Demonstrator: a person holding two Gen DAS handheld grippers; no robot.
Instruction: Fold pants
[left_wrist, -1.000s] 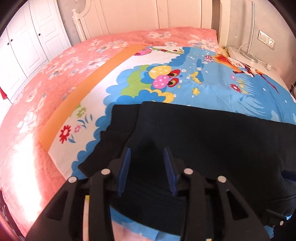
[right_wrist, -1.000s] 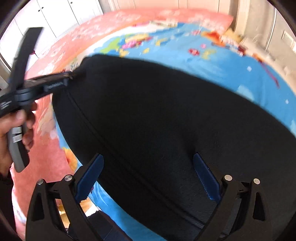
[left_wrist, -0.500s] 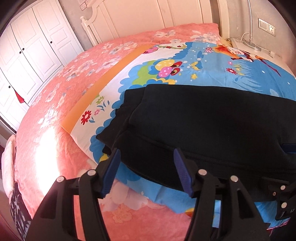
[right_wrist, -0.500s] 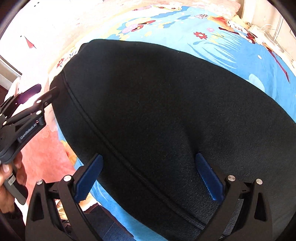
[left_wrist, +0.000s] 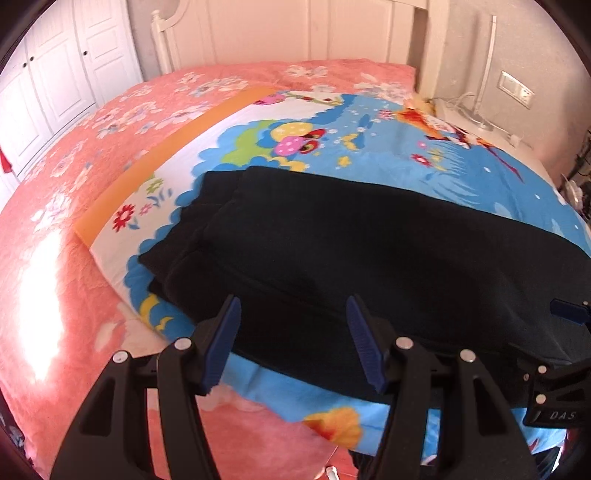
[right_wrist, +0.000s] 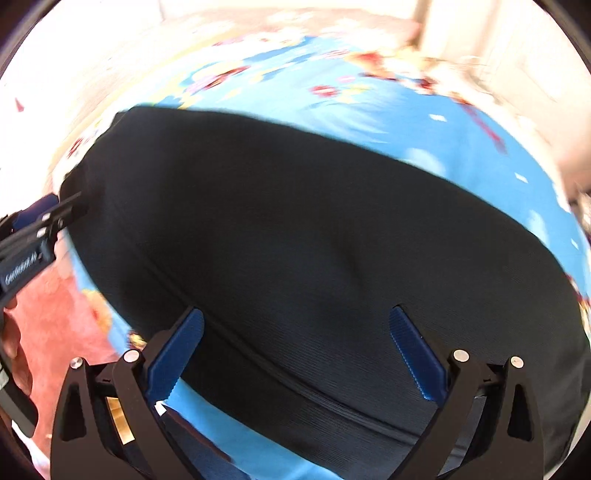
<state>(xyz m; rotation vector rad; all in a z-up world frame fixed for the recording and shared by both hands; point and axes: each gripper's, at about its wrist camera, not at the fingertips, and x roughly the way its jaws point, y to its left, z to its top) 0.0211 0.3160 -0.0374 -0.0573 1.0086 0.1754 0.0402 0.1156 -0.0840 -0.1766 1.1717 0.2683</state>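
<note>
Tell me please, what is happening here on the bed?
A person holds a two-finger gripper in each hand and is folding black pants that lie on a cartoon-print sheet over a pink bedspread. The left gripper and the right gripper are both open, near the front edge of the pants, and neither grips the fabric.

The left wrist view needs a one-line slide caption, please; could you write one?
Open left tool poised over black pants lying folded on a cartoon-print blanket.
</note>
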